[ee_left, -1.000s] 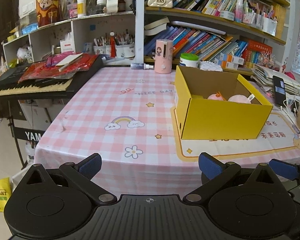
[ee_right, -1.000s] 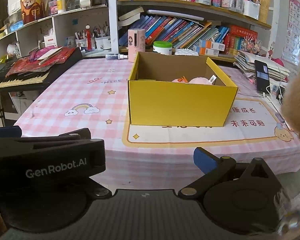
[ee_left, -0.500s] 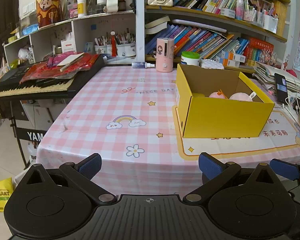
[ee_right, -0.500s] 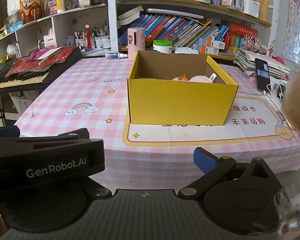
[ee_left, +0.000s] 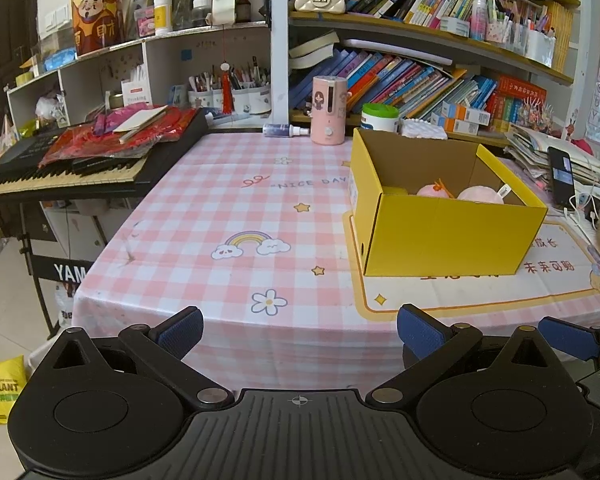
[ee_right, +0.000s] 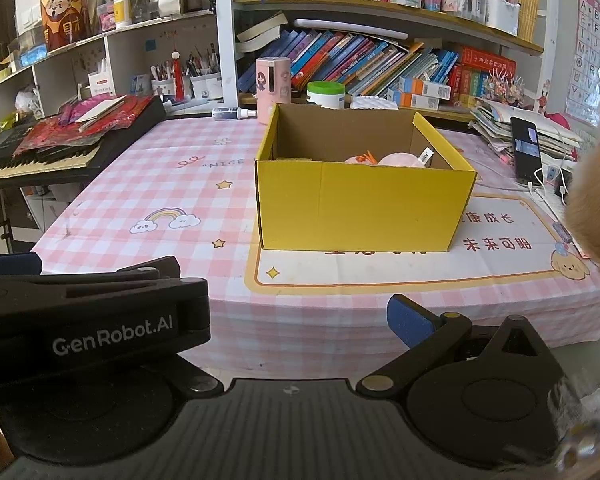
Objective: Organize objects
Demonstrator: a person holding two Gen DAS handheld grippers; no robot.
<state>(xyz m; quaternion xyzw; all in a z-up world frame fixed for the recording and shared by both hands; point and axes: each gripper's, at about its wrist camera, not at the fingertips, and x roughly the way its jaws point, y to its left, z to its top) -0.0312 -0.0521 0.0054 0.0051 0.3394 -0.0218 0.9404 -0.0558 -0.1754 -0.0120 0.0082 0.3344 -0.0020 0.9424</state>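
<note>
A yellow cardboard box (ee_left: 444, 236) (ee_right: 360, 208) stands open on the pink checked tablecloth (ee_left: 228, 216) (ee_right: 148, 200). Pink plush toys (ee_left: 456, 194) (ee_right: 384, 159) lie inside it. My left gripper (ee_left: 300, 330) is open and empty, held off the table's near edge, left of the box. My right gripper (ee_right: 296, 320) is open and empty, in front of the box; its left finger is hidden behind the left gripper's body (ee_right: 92, 320). A tan furry thing (ee_right: 596, 196) fills the right edge of the right wrist view.
A keyboard (ee_left: 68, 172) with red bags sits at the left. A pink dispenser (ee_left: 329, 110), a spray bottle (ee_left: 286, 130) and a green-lidded tub (ee_left: 380, 117) stand behind the box. A phone (ee_right: 525, 156) and cables lie at the right. Bookshelves line the back.
Both views have shifted slightly; the grippers have drifted a little back from the table. Both stay open and empty. The box has not moved.
</note>
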